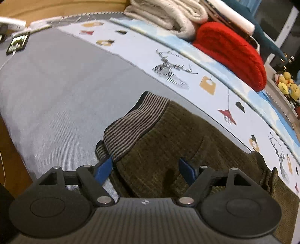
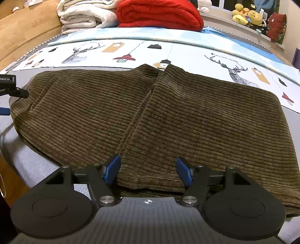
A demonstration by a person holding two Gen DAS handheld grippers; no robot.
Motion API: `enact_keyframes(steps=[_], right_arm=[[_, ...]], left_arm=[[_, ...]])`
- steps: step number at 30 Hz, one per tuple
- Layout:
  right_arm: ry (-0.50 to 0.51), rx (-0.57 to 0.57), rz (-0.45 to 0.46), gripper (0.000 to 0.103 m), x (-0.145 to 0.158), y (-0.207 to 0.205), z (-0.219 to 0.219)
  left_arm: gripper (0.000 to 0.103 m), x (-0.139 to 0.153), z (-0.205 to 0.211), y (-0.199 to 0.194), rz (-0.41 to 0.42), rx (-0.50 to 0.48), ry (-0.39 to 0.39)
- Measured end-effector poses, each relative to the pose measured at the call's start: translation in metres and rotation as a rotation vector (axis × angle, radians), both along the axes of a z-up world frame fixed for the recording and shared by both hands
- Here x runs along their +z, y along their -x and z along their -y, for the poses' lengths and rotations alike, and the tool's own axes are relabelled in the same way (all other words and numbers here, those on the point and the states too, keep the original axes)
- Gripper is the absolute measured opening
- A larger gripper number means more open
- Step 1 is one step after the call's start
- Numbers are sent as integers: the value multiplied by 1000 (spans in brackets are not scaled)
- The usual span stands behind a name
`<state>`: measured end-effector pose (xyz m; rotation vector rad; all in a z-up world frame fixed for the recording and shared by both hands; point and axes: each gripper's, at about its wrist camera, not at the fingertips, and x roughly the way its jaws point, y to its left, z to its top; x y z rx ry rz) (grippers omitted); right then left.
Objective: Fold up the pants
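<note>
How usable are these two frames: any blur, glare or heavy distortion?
Left wrist view: strong fisheye bending of the bed edge, slight softness toward the phone; pants sharp. Right wrist view: evenly lit, no glare, corduroy ribs crisp, edges curved.

Bedroom: bed (image 2: 187, 47), folded blankets (image 2: 159, 15)

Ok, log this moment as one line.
pants: flat on bed, legs side by side | left gripper: open at waistband | right gripper: open over hem
</note>
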<state>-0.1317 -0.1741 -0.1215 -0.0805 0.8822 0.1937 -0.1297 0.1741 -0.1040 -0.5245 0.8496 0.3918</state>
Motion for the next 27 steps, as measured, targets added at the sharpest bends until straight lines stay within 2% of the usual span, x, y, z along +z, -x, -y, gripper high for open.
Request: enact_keyframes(steps=[9, 14, 22, 27], right_arm=[[-3, 5, 4, 68, 0, 2, 1], [-3, 6, 4, 68, 0, 2, 2], [-4, 6, 5, 68, 0, 3, 1], [-3, 6, 5, 68, 0, 2, 1]], left_arm=[[84, -21, -12, -4, -59, 36, 104], [86, -24, -13, -4, -55, 28, 110], [87, -23, -8, -6, -75, 24, 48], [87, -24, -9, -6, -67, 24, 62]])
